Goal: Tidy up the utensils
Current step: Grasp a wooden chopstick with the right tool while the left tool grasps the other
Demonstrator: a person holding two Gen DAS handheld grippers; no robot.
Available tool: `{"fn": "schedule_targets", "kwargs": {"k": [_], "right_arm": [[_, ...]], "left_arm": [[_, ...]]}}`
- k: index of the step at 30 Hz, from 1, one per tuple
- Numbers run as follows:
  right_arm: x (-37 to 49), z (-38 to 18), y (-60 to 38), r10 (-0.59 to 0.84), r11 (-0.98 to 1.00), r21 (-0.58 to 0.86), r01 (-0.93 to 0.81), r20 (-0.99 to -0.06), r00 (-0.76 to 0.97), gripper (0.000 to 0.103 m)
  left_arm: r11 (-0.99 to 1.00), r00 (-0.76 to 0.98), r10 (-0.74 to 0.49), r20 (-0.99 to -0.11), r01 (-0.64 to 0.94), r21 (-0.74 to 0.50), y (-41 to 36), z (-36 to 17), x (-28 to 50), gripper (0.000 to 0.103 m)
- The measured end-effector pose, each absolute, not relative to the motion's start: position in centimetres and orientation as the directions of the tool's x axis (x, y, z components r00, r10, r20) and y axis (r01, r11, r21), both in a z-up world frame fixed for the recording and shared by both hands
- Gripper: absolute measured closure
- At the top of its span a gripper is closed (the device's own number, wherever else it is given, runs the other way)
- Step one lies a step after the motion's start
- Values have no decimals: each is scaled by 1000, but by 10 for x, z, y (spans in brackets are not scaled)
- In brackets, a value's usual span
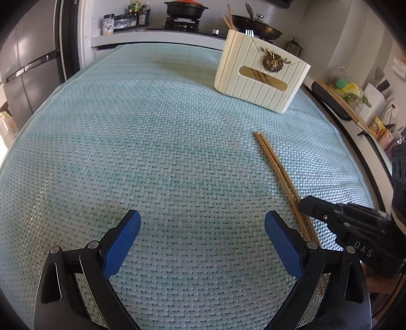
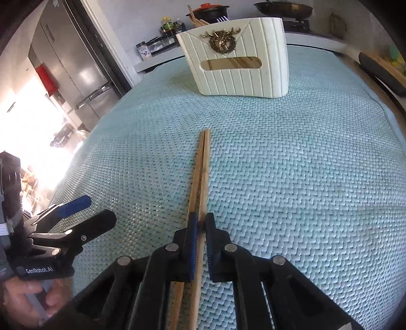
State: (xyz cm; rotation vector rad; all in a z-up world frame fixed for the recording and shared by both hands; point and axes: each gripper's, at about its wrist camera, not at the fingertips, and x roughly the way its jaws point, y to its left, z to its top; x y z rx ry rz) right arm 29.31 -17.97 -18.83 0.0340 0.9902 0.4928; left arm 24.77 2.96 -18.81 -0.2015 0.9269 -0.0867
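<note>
A pair of wooden chopsticks point(image 2: 201, 167) lies on the light-blue woven mat point(image 2: 291, 165), pointing toward a cream ribbed utensil holder point(image 2: 238, 76) with a brass wreath ornament. My right gripper point(image 2: 200, 223) is shut on the chopsticks near their close end. In the left wrist view the chopsticks point(image 1: 275, 165) lie at the right, the holder point(image 1: 261, 76) stands at the far right, and the right gripper point(image 1: 304, 203) is on them. My left gripper point(image 1: 201, 223) is open and empty over bare mat, left of the chopsticks. Chopsticks and a fork stand in the holder.
A fridge point(image 1: 30, 58) stands at the left. Behind the table is a stove with a black pot point(image 1: 185, 10) and a wok point(image 1: 256, 26), plus spice jars point(image 1: 127, 21). A counter with clutter point(image 1: 355, 96) runs along the right.
</note>
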Motion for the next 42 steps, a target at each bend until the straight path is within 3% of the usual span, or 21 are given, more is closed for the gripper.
{"fn": "schedule_targets", "kwargs": {"k": [5, 10, 16, 17, 20, 21, 24, 34, 38, 42], "right_arm": [[281, -188, -163, 323, 901, 105, -421, -810, 489, 95], [273, -188, -195, 248, 958, 126, -258, -814, 526, 96], [239, -188, -226, 171, 980, 83, -181, -818, 549, 95], [236, -189, -228, 173, 980, 89, -176, -817, 550, 91], [228, -187, -238, 170, 981, 88, -170, -808, 564, 57], [226, -188, -241, 170, 981, 88, -171, -809, 563, 54], [223, -186, -254, 183, 980, 106, -168, -810, 557, 54], [233, -182, -258, 251, 958, 143, -248, -835, 490, 54], [255, -183, -243, 240, 947, 100, -306, -852, 465, 54], [286, -183, -230, 224, 938, 65, -341, -864, 451, 54]], "left_arm": [[978, 597, -177, -783, 19, -207, 15, -185, 250, 5], [979, 597, -195, -778, 73, -190, 0, -178, 244, 5], [982, 586, -187, -788, 115, -147, -39, -183, 263, 5], [987, 583, -158, -797, 113, -113, -46, -185, 268, 5], [994, 575, -41, -817, 110, 28, -65, -197, 279, 5], [993, 589, -44, -807, 114, 29, -64, -196, 278, 5], [993, 595, -13, -804, 103, 60, -52, -195, 274, 4], [984, 529, -156, -834, 157, -85, 4, -194, 270, 5], [980, 503, -197, -842, 134, -149, 4, -188, 288, 15], [989, 487, -115, -866, 135, -56, -15, -190, 310, 27]]}}
